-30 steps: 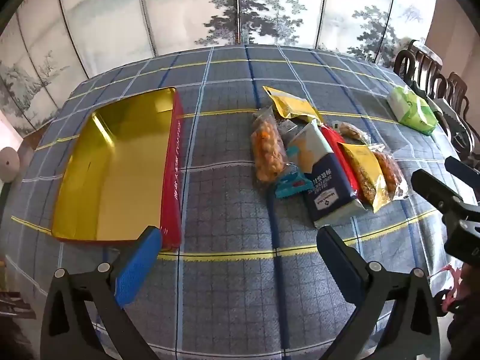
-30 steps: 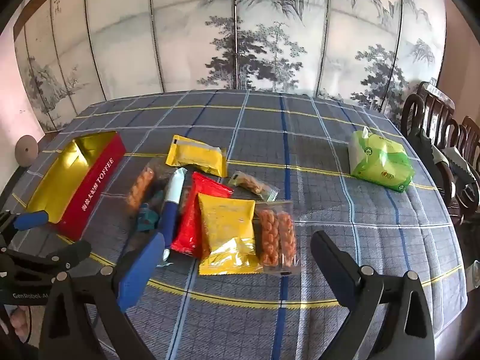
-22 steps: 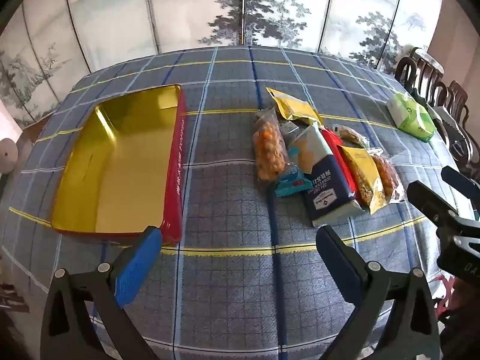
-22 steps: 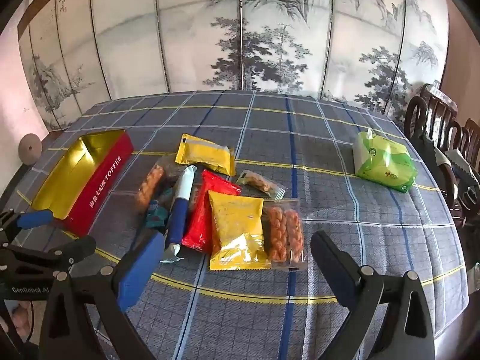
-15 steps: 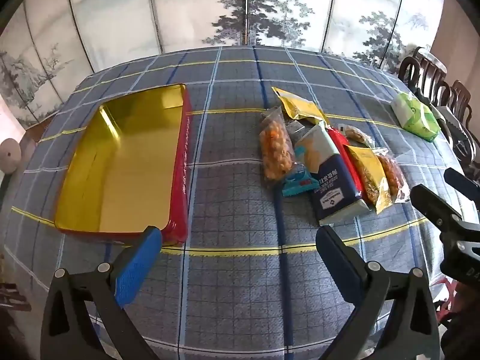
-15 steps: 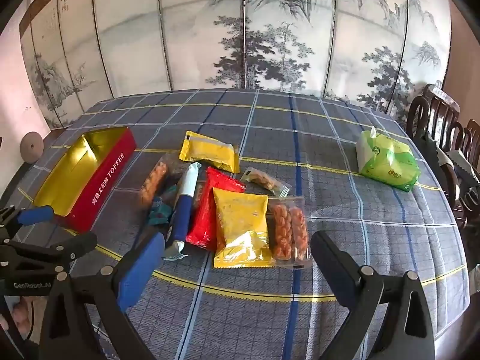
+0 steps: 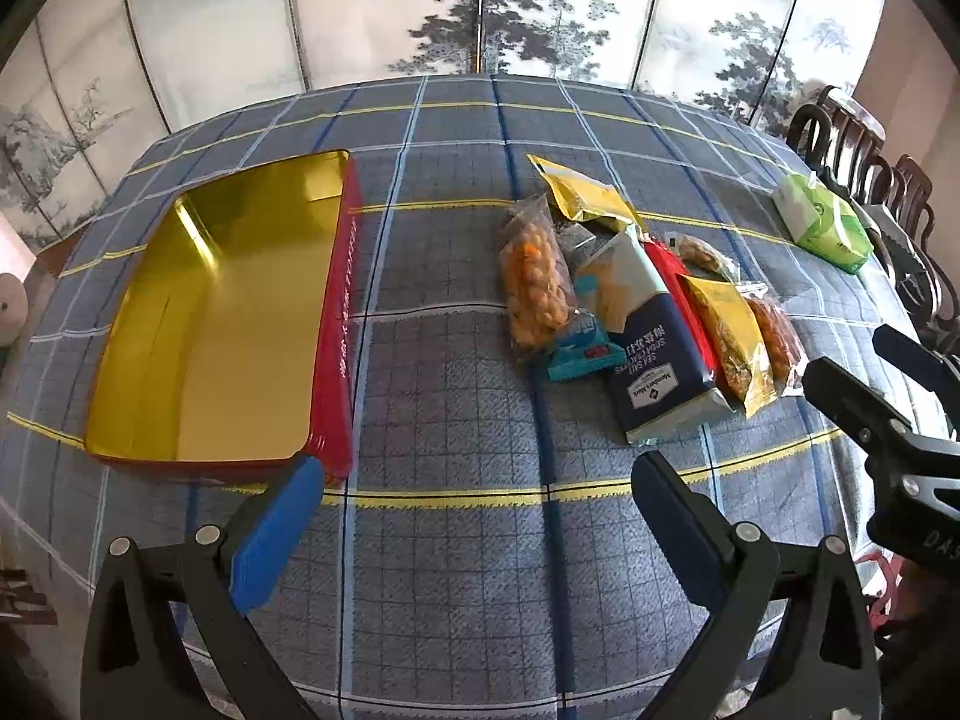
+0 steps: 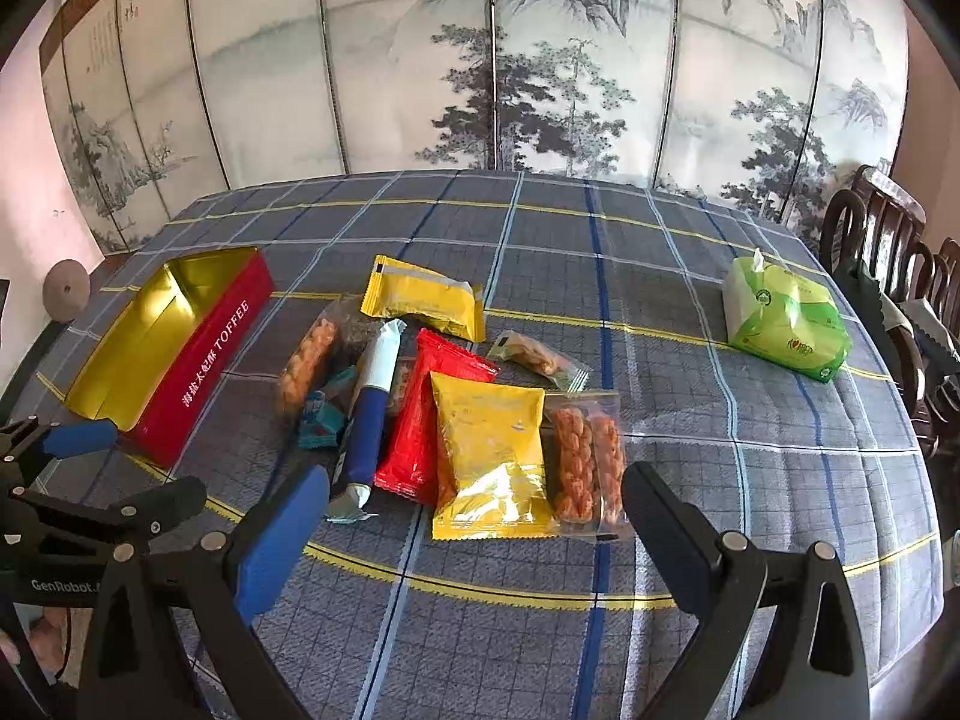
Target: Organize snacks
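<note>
A red toffee tin [image 7: 210, 324] [image 8: 180, 348] with a gold inside lies open and empty on the left of the checked tablecloth. A cluster of snack packets lies to its right: a blue cracker pack [image 7: 648, 354] [image 8: 372, 408], a red packet [image 8: 426, 420], a yellow packet [image 8: 486, 450], a clear bag of twisted pastries [image 8: 585, 462], a bag of orange puffs [image 7: 534, 282], a small teal packet [image 7: 579, 354] and a yellow pouch [image 8: 423, 300]. My left gripper [image 7: 474, 504] is open, above the cloth in front of the tin. My right gripper [image 8: 474, 510] is open just short of the yellow packet.
A green tissue pack [image 8: 783, 321] [image 7: 825, 222] sits at the table's right side. Dark wooden chairs [image 8: 882, 252] stand beyond the right edge. A painted folding screen [image 8: 492, 72] closes off the back. Bare cloth lies between the tin and the snacks.
Both grippers have shifted slightly; the views have panned a little so the tin and snacks sit further right in frame. Nothing was picked up and both grippers stay open.
</note>
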`<move>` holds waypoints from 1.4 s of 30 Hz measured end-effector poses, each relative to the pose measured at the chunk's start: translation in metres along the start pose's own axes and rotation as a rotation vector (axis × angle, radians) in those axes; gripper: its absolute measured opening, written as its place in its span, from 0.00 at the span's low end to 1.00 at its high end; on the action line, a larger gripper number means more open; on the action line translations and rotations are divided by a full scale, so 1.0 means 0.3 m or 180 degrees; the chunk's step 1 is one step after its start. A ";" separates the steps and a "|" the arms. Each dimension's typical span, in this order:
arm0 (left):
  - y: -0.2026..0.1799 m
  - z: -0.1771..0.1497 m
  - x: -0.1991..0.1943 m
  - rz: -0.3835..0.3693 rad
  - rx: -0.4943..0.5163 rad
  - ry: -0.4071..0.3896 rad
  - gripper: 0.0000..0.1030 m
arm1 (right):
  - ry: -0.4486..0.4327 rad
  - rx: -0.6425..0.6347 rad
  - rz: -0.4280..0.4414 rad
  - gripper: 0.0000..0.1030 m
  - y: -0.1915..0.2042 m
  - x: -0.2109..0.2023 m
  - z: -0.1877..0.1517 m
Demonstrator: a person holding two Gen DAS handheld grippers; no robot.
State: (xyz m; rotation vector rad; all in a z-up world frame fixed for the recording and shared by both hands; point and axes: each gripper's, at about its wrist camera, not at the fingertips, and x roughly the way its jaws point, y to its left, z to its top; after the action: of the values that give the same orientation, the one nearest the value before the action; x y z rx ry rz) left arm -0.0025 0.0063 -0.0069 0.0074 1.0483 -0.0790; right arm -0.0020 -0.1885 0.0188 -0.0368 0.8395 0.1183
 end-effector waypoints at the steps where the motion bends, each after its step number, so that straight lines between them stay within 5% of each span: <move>1: -0.002 0.000 0.000 0.0011 0.0004 0.0003 0.98 | 0.0012 -0.0003 0.0005 0.97 0.000 0.005 -0.001; 42: 0.027 0.010 0.053 0.0193 -0.0032 0.0061 0.97 | 0.0068 0.0033 0.0065 0.97 -0.002 0.040 0.003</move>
State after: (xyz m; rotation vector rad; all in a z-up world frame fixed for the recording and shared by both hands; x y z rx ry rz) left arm 0.0087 0.0132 -0.0196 0.0310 1.0667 -0.0188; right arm 0.0068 -0.1879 0.0104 -0.0197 0.8620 0.1329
